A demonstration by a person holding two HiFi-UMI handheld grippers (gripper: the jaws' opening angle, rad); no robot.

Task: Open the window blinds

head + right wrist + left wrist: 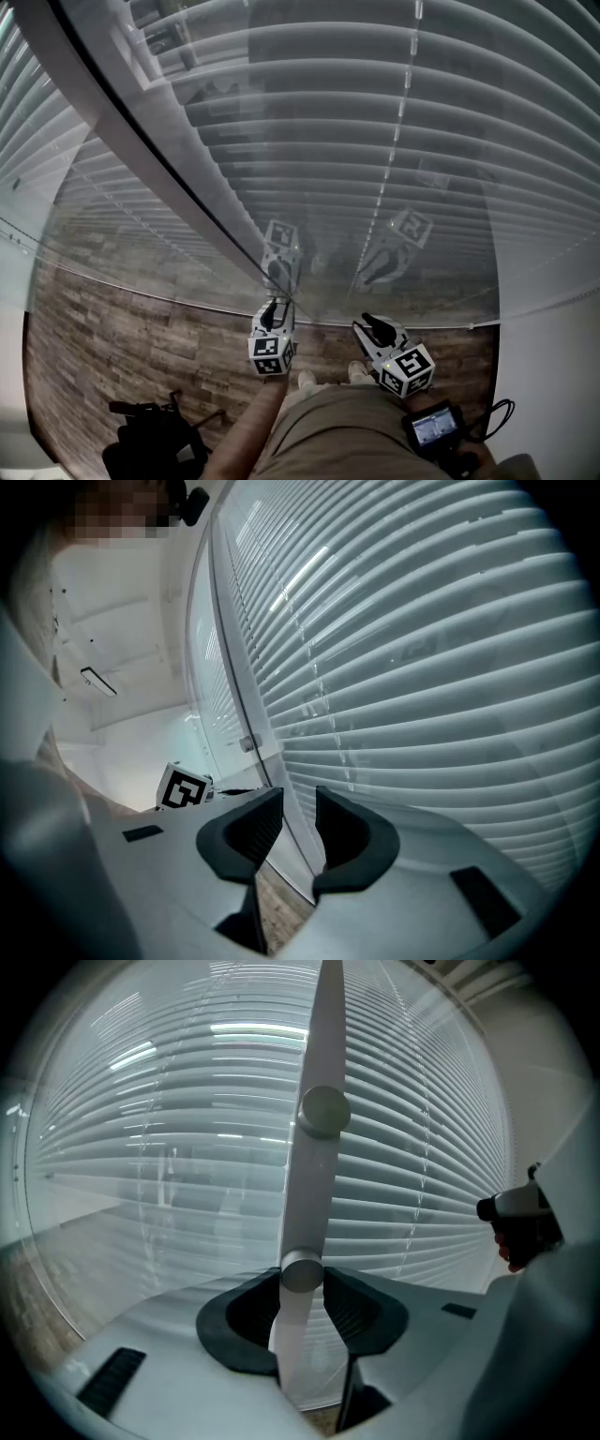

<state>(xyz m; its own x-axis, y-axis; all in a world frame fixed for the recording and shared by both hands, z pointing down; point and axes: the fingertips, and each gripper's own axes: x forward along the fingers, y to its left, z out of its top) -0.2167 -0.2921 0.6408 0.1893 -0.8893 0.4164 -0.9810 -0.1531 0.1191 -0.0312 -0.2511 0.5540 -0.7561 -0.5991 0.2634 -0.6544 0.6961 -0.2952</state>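
Note:
White slatted blinds (pixel 394 122) hang behind a glass wall, slats lying nearly flat; they also fill the left gripper view (pixel 169 1119) and the right gripper view (pixel 441 658). A pale upright bar (pixel 314 1044) with two round mounts stands on the glass. My left gripper (pixel 302 1274) (pixel 275 309) is shut on the bar at its lower round mount (pixel 302 1271), both pads touching it. My right gripper (pixel 367 323) (pixel 298 803) hovers to the right, close to the glass, jaws slightly apart with nothing between them.
A dark frame strip (pixel 141 131) runs diagonally up the glass from the left gripper. The grippers are mirrored in the glass (pixel 281 239). Wood floor (pixel 122 328) lies below, with black gear (pixel 150 441) at bottom left and a small screen device (pixel 433 427) at bottom right.

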